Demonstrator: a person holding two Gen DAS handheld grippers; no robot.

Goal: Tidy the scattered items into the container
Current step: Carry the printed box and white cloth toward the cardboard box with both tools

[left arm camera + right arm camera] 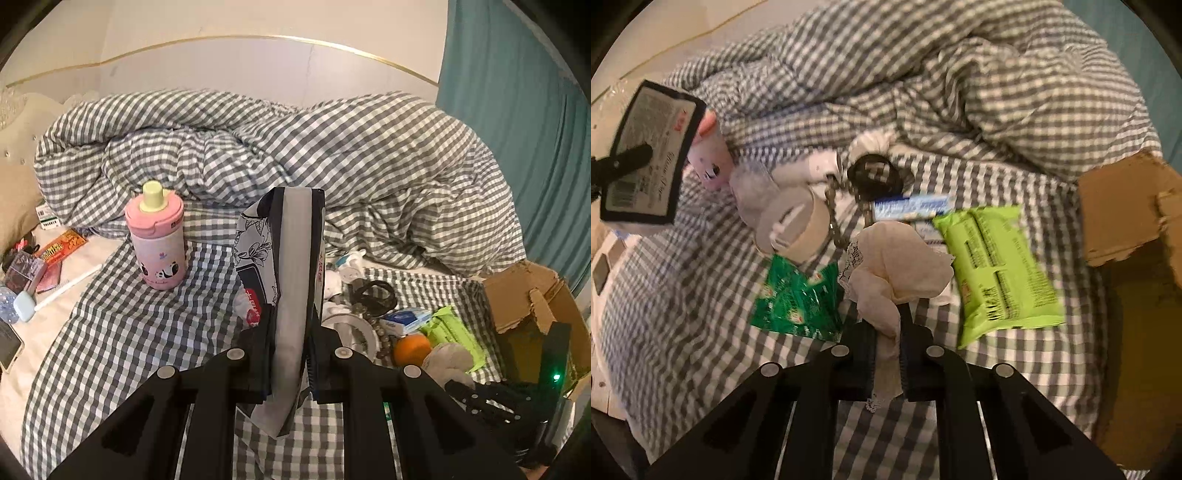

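**Two soft loads held, box at right**

Two items are off the bed. The crumpled beige cloth with lace trim (pixel 897 266) is pinched between the together-pressed jaws of the right gripper (pixel 888 325), folds bunched above the fingers, tail hanging below. Judged: very light, limp, non-fragile; it could snag or slide, so a grip on the bunched middle is safest. The left gripper (pixel 291 354) is clamped low on the flat black-and-white floral printed pouch (pixel 284 266), which stands upright in the jaws. Judged: light, semi-stiff film, slippery; may pivot.

The brown cardboard box (pixel 1123 210), flaps raised, sits open at the right bed edge. A lime-green wipes pack (pixel 997 266) lies between cloth and box; clear the flaps from above. The pink bottle (pixel 157 236) stands well left; the rumpled checked quilt (pixel 295 147) bounds the far side.
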